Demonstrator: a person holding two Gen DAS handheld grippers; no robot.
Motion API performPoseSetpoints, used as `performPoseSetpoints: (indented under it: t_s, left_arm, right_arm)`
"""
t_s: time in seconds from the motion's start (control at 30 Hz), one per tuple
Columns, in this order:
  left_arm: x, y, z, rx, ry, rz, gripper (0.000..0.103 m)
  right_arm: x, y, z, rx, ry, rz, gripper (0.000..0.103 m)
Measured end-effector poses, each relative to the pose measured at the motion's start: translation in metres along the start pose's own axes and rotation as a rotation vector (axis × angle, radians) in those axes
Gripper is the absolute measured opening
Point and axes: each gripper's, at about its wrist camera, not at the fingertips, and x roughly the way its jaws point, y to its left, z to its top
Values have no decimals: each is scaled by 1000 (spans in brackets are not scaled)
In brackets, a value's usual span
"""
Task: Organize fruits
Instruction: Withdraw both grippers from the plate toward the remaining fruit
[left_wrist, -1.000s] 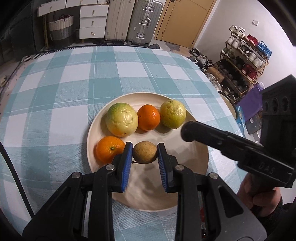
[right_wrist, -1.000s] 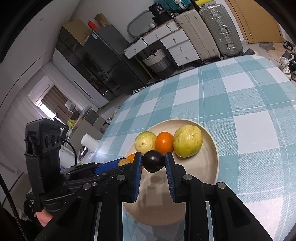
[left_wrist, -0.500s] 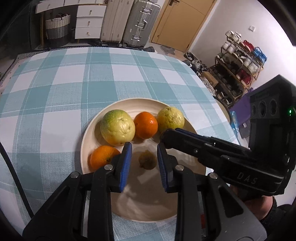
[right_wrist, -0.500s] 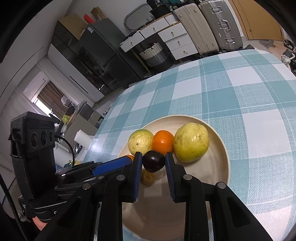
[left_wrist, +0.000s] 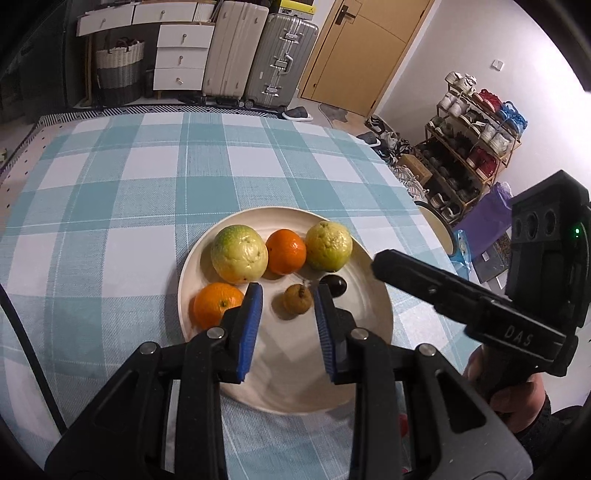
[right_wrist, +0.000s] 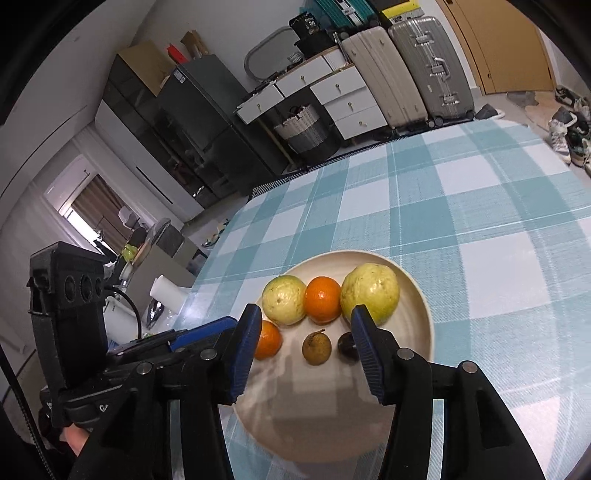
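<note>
The left claw (left_wrist: 287, 321) is hovering over the plate (left_wrist: 373, 317) with its jaws standing narrowly apart and holding nothing, the brown fruit (left_wrist: 296, 299) lying on the plate just ahead between the tips, clear of both pads. The right claw (right_wrist: 303, 343) is opening with nothing gripped, the dark plum (right_wrist: 347, 344) resting just inside its right finger. Beyond the tips, two guavas (left_wrist: 239, 253) are flanking an orange (left_wrist: 285, 251).

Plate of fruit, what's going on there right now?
A person is sorting fruit onto the plate with two handheld claws. Six pieces lie on it: two guavas, two oranges, a small brown fruit and a dark plum. Neither claw holds anything: the left claw hangs above the brown fruit, and the right claw is opening over the plum.
</note>
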Motion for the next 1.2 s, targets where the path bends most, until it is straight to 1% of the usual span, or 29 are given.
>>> performPoseSetpoints:
  t_s: [0.03, 0.07, 0.1, 0.17, 0.3, 0.4, 0.43, 0.5, 0.57, 0.6, 0.63, 0.67, 0.7, 0.73, 0.9, 1.0, 1.1, 1.2]
  left_arm:
    - [-3, -2, -2, 3, -2, 1, 25]
    - [-7, -4, -5, 7, -3, 3, 26]
    - [-10, -6, -7, 13, -3, 9, 26]
    - [-16, -10, -12, 24, 0, 17, 32]
    - [-31, -18, -22, 48, -14, 36, 39]
    - [-42, -22, -29, 46, -29, 44, 49]
    - [-47, -23, -32, 44, -34, 43, 53]
    - [-53, -26, -36, 51, -44, 48, 56]
    - [-58, -30, -39, 62, -54, 61, 64]
    - [-60, -31, -40, 64, -59, 66, 66]
    - [-63, -32, -43, 66, -65, 71, 71]
    - [-66, -33, -45, 66, -69, 74, 77]
    - [-69, -34, -48, 65, -74, 75, 79]
    - [-71, -35, -50, 64, -77, 74, 81]
    - [-73, -39, -59, 74, -62, 87, 84]
    - [-75, -43, -68, 85, -52, 94, 87]
    - [-76, -46, -76, 91, -52, 89, 91]
    - [-80, -50, -86, 100, -63, 95, 99]
  right_arm:
    - [-4, 0, -1, -2, -6, -5, 53]
    - [-8, 1, -2, -3, -13, -10, 57]
    - [-15, 1, -4, -3, -25, -14, 64]
    - [-25, 2, -6, -3, -45, -16, 68]
    - [-43, 6, -12, -25, -68, -34, 68]
    - [-53, 10, -17, -36, -80, -42, 71]
    - [-56, 11, -19, -42, -84, -43, 71]
    - [-63, 15, -23, -61, -95, -43, 71]
    - [-69, 19, -27, -82, -106, -49, 72]
    - [-73, 21, -29, -92, -111, -52, 73]
    - [-75, 22, -31, -100, -115, -55, 75]
    - [-79, 24, -33, -109, -120, -58, 78]
    - [-83, 25, -36, -119, -128, -61, 81]
    - [-87, 26, -39, -126, -133, -62, 82]
    - [-102, 26, -55, -149, -138, -71, 83]
    - [-109, 24, -65, -146, -139, -79, 86]
    - [-115, 22, -73, -141, -138, -82, 87]
    - [-119, 23, -81, -147, -135, -85, 87]
